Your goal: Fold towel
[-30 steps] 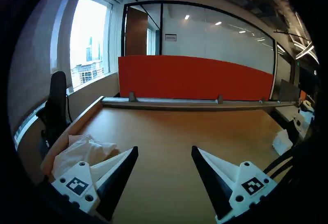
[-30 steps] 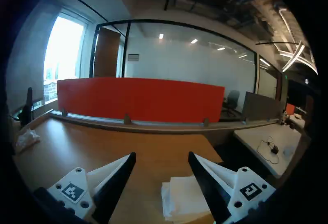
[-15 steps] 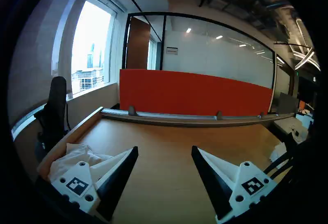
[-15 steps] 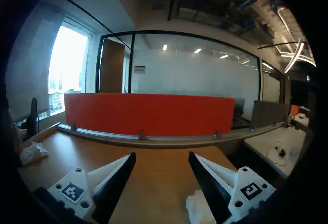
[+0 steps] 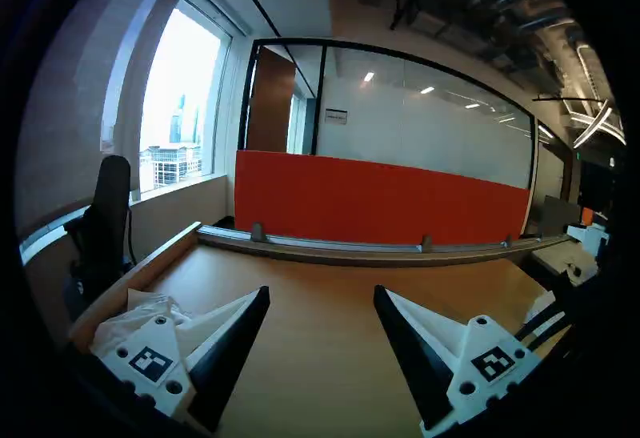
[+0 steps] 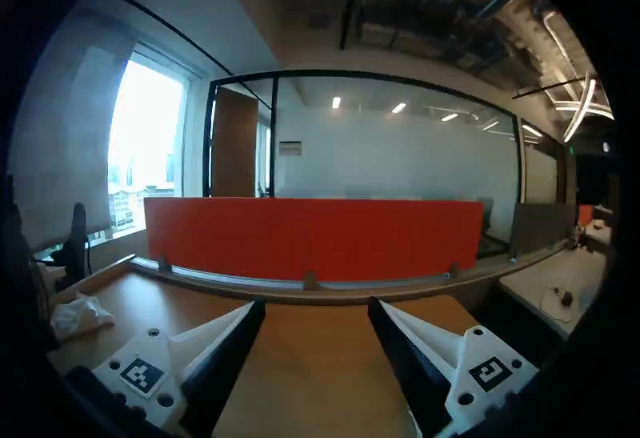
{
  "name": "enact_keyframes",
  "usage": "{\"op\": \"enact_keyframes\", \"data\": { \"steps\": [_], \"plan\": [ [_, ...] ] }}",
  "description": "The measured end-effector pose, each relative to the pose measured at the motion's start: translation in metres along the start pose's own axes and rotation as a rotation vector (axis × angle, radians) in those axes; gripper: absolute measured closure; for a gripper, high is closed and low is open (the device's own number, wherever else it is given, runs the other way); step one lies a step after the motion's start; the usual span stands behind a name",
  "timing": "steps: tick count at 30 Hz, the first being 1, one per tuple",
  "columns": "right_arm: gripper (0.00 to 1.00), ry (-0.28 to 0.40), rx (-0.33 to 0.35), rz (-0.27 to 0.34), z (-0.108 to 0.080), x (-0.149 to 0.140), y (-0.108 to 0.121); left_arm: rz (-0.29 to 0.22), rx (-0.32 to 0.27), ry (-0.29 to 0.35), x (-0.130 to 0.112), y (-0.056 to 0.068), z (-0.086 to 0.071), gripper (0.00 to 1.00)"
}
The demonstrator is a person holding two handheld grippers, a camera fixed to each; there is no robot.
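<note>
At the far left edge of the surface (image 5: 320, 374), the crumpled towel (image 5: 124, 316) lies just beside the left claw (image 5: 320, 289), which is released, jaws spread, holding nothing. Right claw (image 6: 314, 303): likewise released, with the towel well apart to its left. Risk: a pinch into bunched cloth may catch several layers and skew the fold. Both claws are held level, aimed at the red partition (image 5: 376, 190).

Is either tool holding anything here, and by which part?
Nothing is held: left tool and right tool are both open; the crumpled towel lies ungrasped on the desk.
</note>
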State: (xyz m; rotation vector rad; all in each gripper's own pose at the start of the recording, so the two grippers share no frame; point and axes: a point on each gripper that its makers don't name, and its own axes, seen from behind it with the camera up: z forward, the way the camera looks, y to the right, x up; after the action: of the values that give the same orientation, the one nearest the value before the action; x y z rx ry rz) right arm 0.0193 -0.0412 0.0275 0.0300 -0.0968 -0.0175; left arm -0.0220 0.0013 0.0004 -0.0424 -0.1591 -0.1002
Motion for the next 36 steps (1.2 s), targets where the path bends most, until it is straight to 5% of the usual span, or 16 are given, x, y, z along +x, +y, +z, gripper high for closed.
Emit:
{"op": "enact_keyframes", "data": {
  "steps": [8, 14, 36],
  "plan": [
    [0.00, -0.002, -0.008, -0.015, -0.005, 0.014, -0.004, 0.083, -0.011, 0.075, 0.015, 0.001, 0.000, 0.04],
    [0.00, 0.000, -0.020, -0.003, -0.006, 0.025, -0.005, 0.094, -0.024, 0.113, 0.015, 0.006, -0.001, 0.04],
    [0.00, -0.013, -0.026, -0.023, 0.004, 0.002, -0.020, 0.122, 0.002, 0.153, -0.048, -0.010, 0.012, 0.03]
  ]
}}
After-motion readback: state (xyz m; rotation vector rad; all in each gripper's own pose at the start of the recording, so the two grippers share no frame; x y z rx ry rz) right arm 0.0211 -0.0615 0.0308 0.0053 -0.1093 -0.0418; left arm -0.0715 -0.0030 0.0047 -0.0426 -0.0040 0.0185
